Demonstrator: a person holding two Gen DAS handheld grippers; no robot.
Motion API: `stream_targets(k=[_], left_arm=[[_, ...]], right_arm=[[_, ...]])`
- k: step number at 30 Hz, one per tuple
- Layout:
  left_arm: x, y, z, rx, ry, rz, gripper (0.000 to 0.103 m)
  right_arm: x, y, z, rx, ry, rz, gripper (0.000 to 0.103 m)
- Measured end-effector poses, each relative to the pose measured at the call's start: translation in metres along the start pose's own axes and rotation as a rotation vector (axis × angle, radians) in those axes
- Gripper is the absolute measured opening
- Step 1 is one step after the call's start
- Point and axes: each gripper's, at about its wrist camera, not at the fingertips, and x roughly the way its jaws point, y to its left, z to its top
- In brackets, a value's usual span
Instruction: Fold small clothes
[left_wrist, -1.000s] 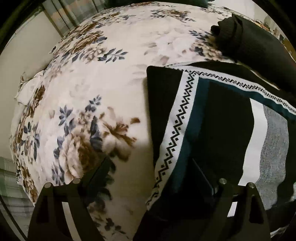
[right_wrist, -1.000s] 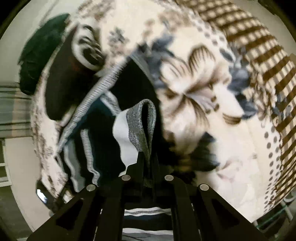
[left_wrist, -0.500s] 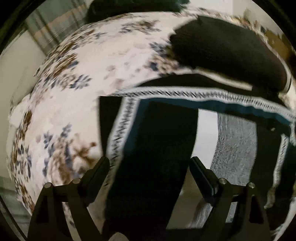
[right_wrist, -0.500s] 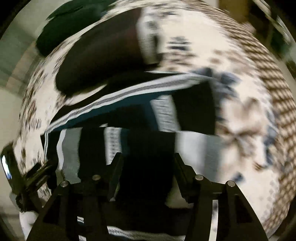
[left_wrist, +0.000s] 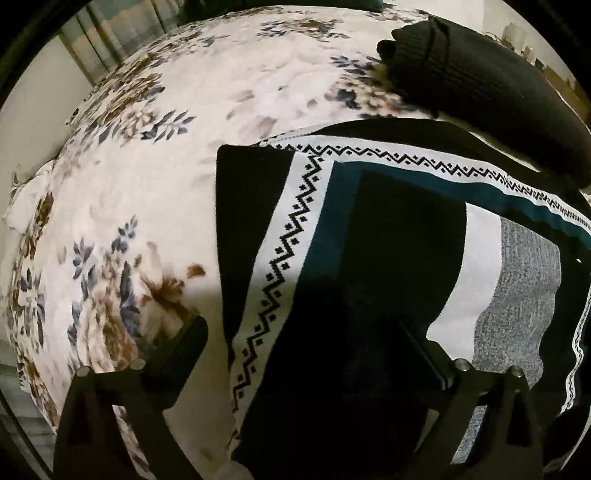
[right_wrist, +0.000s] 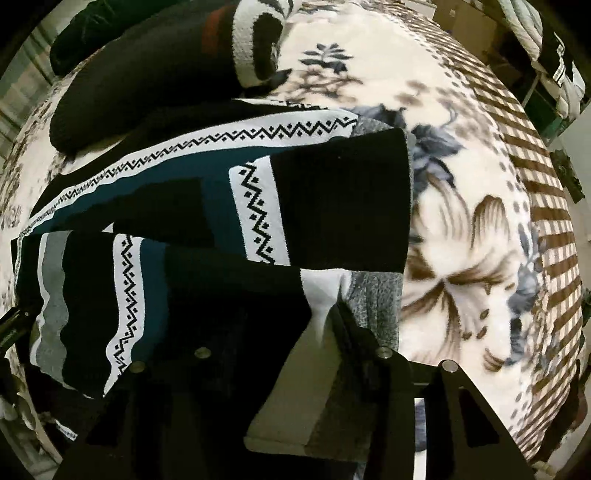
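I've got both grippers pointing down over the patterned sweater (left_wrist: 388, 258), which lies part-folded on the floral blanket (left_wrist: 155, 192) of the bed. My left gripper (left_wrist: 306, 343) has just spread its fingers wide, straddling the sweater's left edge, nothing pinched. My right gripper (right_wrist: 288, 354) has been narrowing, fingers half apart over the near fold, pressing on nothing I can see.

Risk now: the sleeve (right_wrist: 332, 199) laid across the body looks loose, so a careless drag could pull it askew, and a deep bite might catch the plush blanket with the knit. The black garment (right_wrist: 147, 70) touching the far edge could snag too.

The sweater is soft, thick knit in flat bands: black, teal, white zigzag trim, speckled grey. The blanket is fuzzy; the black garment ribbed and rounded.
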Motion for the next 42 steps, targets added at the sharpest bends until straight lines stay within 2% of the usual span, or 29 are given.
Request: stream_targets(k=[1,4,5,7,8,11,15,20,24,31,35,39,42], left_arm=[[-0.001,-0.001,0.001,-0.001,0.004,-0.003,0.103],[-0.014,0.003,0.001,-0.019,-0.005,-0.034,0.102],[-0.022,0.004,0.000,-0.024,-0.014,-0.047,0.102],[-0.038,0.009,-0.007,-0.027,-0.030,-0.070,0.103],[-0.043,0.010,-0.011,-0.016,-0.033,-0.072,0.103],[-0.061,0.019,-0.036,0.030,-0.021,-0.102,0.103],[-0.076,0.043,-0.086,0.044,0.043,-0.112,0.103],[-0.083,0.077,-0.157,-0.005,0.126,-0.084,0.103],[-0.072,0.096,-0.216,-0.054,0.200,-0.053,0.103],[-0.058,0.106,-0.279,-0.100,0.284,-0.049,0.102],[-0.063,0.112,-0.301,-0.128,0.287,-0.051,0.102],[-0.060,0.120,-0.323,-0.154,0.290,-0.120,0.102],[-0.040,0.119,-0.341,-0.148,0.320,-0.206,0.102]], right_arm=[[0.000,0.003,0.002,-0.002,0.004,-0.003,0.048],[-0.004,0.014,0.010,0.019,0.006,0.043,0.064],[-0.010,0.007,0.007,0.032,-0.003,0.060,0.074],[-0.026,-0.001,-0.001,0.061,-0.017,0.085,0.084],[-0.034,-0.006,-0.008,0.084,-0.016,0.104,0.086],[-0.054,-0.026,-0.041,0.160,0.004,0.130,0.086],[-0.072,-0.054,-0.104,0.236,0.063,0.145,0.086],[-0.067,-0.091,-0.187,0.307,0.169,0.150,0.086],[-0.055,-0.114,-0.241,0.343,0.243,0.194,0.086],[-0.036,-0.137,-0.313,0.352,0.353,0.230,0.086],[-0.033,-0.147,-0.344,0.361,0.402,0.253,0.086],[-0.023,-0.147,-0.367,0.278,0.453,0.339,0.086],[-0.009,-0.139,-0.375,0.159,0.473,0.395,0.086]])
